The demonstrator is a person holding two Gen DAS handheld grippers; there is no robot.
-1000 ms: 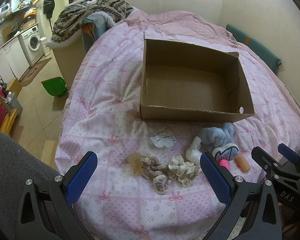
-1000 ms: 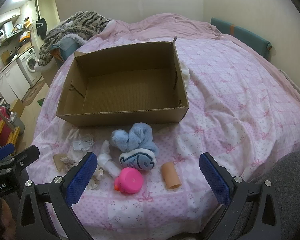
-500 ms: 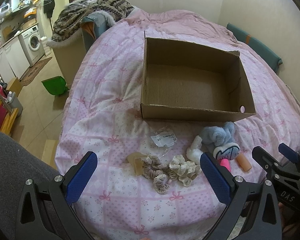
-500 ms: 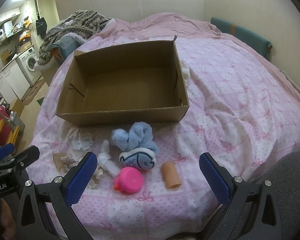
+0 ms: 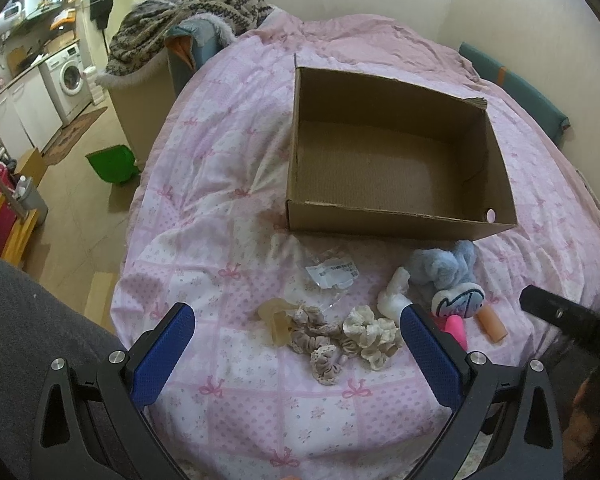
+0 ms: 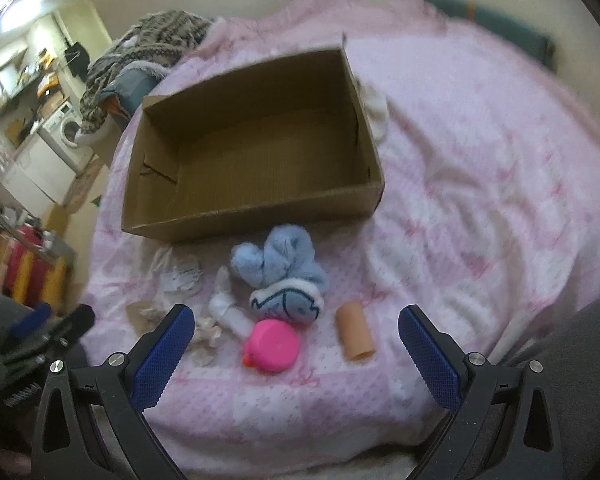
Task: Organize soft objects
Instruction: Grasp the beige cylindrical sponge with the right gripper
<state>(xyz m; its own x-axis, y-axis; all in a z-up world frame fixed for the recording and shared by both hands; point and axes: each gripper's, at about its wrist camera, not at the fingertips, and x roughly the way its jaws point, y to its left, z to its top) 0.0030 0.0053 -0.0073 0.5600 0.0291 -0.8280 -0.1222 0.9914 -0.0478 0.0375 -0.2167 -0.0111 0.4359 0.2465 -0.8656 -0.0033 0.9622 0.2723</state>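
An empty cardboard box [image 5: 396, 216] [image 6: 256, 216] sits on the pink bed. In front of it lie a blue plush toy [image 5: 444, 272] [image 6: 284, 268], a pink round toy [image 6: 271, 345], a tan cylinder [image 6: 354, 335] [image 5: 492, 323], a white sock [image 5: 394, 294] [image 6: 226, 306], beige and cream scrunchies [image 5: 340, 336], and a clear plastic packet [image 5: 332, 272]. My left gripper [image 5: 296, 352] is open and empty, just short of the scrunchies. My right gripper [image 6: 294, 354] is open and empty, with the pink toy between its fingers' line.
A pile of blankets and clothes [image 5: 188, 20] lies at the bed's far left corner. A green bin [image 5: 112, 164] stands on the floor left of the bed. A washing machine [image 5: 70, 76] is farther back. A teal cushion [image 5: 516, 88] lines the right wall.
My right gripper has swung forward and down toward the toys, with the view now blurred. My left gripper has barely moved.
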